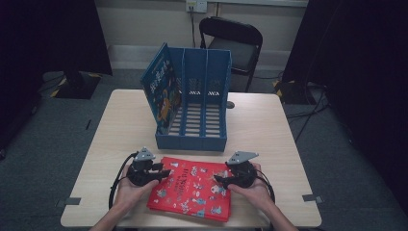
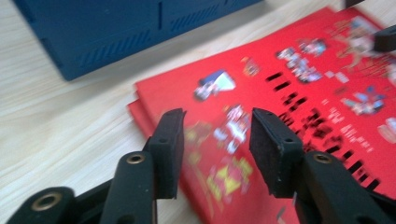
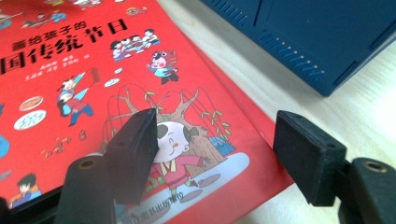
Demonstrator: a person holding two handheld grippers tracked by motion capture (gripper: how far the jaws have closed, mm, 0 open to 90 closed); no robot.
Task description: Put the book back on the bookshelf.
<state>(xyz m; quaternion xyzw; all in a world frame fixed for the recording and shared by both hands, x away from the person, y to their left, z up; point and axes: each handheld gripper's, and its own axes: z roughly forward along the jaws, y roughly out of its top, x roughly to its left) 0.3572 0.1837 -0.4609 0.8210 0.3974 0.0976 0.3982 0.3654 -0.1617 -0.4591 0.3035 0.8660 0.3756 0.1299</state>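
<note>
A red picture book (image 1: 192, 190) lies flat near the table's front edge, with a second red layer showing under its edges. Behind it stands a blue three-slot file rack (image 1: 199, 103) with a blue book (image 1: 161, 89) leaning in its left slot. My left gripper (image 1: 166, 172) sits at the red book's left edge, pointing right. In the left gripper view it (image 2: 217, 114) is open over the red book (image 2: 280, 93), gripping nothing. My right gripper (image 1: 217, 179) rests on the book's right part, pointing left. It (image 3: 217, 119) stands open astride the red book's (image 3: 93, 70) edge.
The light wooden table (image 1: 125, 125) has bare room left and right of the rack. A black folding chair (image 1: 233, 41) stands behind the table. Dark curtains hang on both sides. The rack's blue wall (image 3: 322, 42) is close beyond the right gripper.
</note>
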